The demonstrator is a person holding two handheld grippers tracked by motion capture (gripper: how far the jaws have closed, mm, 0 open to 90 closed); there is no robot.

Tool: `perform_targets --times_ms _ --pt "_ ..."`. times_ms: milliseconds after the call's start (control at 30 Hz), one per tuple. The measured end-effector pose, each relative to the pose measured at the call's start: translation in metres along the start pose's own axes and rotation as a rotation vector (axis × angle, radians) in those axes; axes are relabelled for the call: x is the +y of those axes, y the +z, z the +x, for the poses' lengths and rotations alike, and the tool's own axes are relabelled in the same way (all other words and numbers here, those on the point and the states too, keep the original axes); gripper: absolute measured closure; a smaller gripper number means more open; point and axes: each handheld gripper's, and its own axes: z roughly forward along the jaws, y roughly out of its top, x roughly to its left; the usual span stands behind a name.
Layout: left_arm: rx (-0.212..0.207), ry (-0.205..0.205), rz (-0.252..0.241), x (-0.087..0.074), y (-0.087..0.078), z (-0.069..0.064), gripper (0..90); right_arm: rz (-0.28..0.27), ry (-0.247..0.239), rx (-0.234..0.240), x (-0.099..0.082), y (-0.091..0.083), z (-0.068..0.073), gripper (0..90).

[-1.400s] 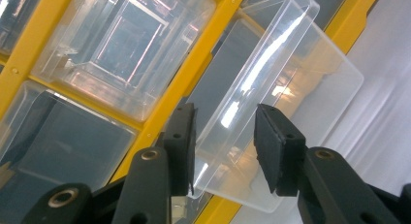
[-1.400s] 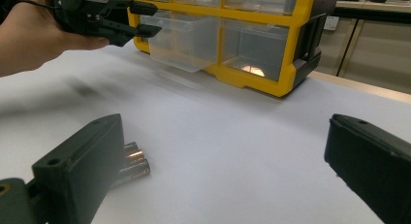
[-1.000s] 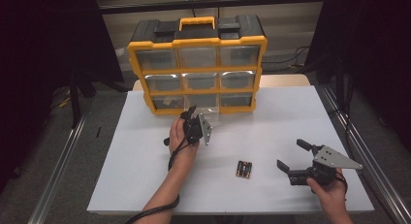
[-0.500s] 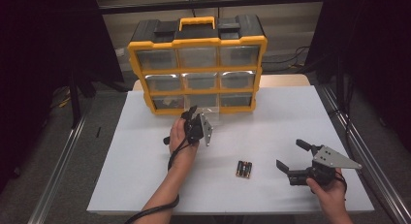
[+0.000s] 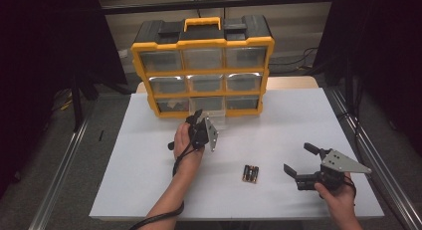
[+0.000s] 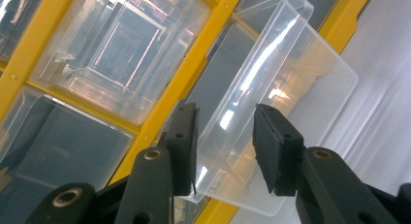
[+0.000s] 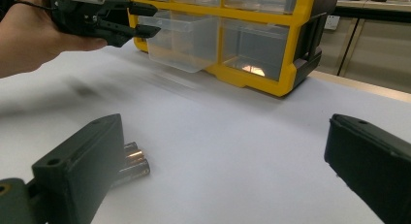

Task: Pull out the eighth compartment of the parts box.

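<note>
We watch the left gripper, fingers apart astride the front wall of the clear drawer half out of the organizer's bottom row, w/ the right gripper wide open by the batteries on the surface: a loose grab could tip the drawer out.

The high view looks forward and down on the whole desk from above. The left gripper view sits very close before the clear drawer, just ahead of its claw. The right gripper view looks low across the desk, batteries beside its claw, and shares that drawer.
</note>
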Motion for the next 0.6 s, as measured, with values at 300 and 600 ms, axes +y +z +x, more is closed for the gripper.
perform_targets --times_ms 300,600 --pt "-0.002 -0.007 -0.004 -0.0009 -0.0058 -0.0007 62.0 0.002 0.0 0.004 0.0 0.0009 0.0008 0.5" --pt "-0.011 -0.012 -0.002 -0.0018 -0.0091 -0.001 61.8 0.002 -0.006 0.004 0.0001 0.0015 0.001 0.5"
